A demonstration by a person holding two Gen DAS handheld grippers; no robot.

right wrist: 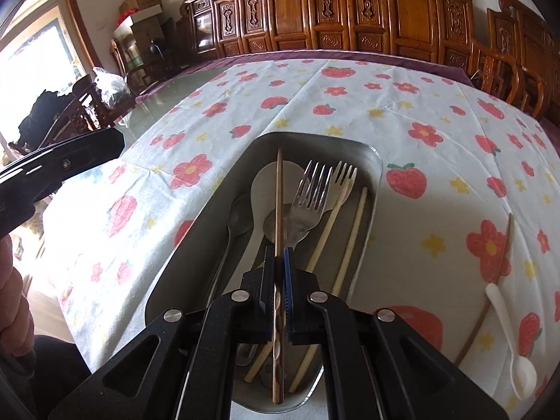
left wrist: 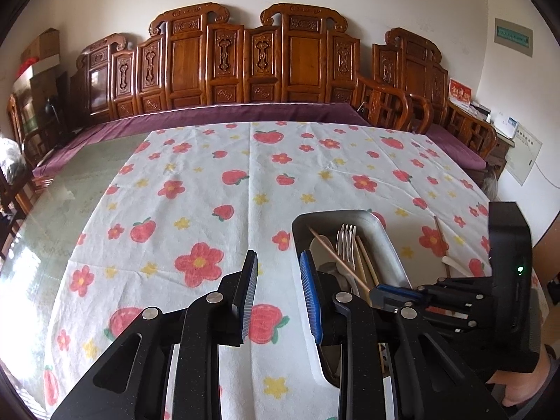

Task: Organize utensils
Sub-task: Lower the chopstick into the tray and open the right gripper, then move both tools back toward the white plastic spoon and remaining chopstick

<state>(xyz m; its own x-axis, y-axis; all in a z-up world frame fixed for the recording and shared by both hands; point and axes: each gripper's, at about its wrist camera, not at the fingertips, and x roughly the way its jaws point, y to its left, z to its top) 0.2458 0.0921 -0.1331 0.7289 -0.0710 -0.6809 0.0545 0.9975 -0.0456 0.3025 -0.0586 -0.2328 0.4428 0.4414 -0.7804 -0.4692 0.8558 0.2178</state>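
A metal tray [right wrist: 315, 137] lies on the flowered cloth and holds a steel fork [right wrist: 311, 192], a cream plastic fork [right wrist: 344, 178], spoons [right wrist: 239, 217] and a pale chopstick [right wrist: 353, 231]. My right gripper [right wrist: 279, 250] is shut on a brown wooden chopstick [right wrist: 279, 189], held lengthwise just above the tray's contents. My left gripper [left wrist: 278, 257] hovers over the cloth just left of the tray [left wrist: 336, 214], open, with nothing between its fingers. In the left wrist view the right gripper [left wrist: 378, 292] reaches into the tray from the right.
Right of the tray, a second brown chopstick [right wrist: 504, 245] and a white plastic spoon [right wrist: 507, 332] lie on the cloth. Carved wooden benches [left wrist: 245, 63] with a purple cushion line the table's far side. A person's hand [right wrist: 14, 297] shows at the left edge.
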